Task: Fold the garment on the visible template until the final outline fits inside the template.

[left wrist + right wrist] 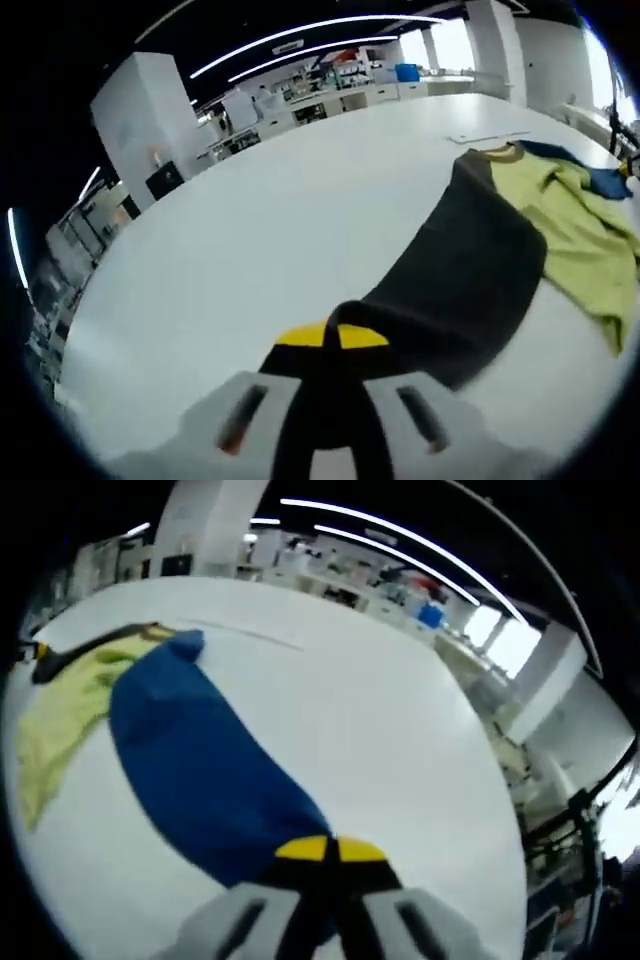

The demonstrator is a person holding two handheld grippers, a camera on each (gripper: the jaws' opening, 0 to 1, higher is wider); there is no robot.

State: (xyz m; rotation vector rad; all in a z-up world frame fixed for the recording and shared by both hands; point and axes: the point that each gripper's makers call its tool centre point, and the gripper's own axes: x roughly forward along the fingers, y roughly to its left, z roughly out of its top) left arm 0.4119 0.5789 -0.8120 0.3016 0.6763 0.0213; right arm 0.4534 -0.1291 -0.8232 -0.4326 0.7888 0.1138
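Observation:
The garment is a shirt with a yellow-green body (585, 235), a dark grey sleeve (455, 285) and a blue sleeve (200, 770), lying on a white table (260, 230). My left gripper (332, 345) is shut on the end of the dark grey sleeve, which stretches from the jaws up and right to the body. My right gripper (330, 858) is shut on the end of the blue sleeve, which runs up and left to the yellow-green body (65, 705). A thin outline (490, 137) lies on the table beyond the collar. The other gripper (35, 650) appears at the far left edge.
The white table (380, 710) spreads wide around the shirt. Beyond its far edge stand white cabinets and benches (300, 100), a white pillar (150, 115) and bright windows (505, 635).

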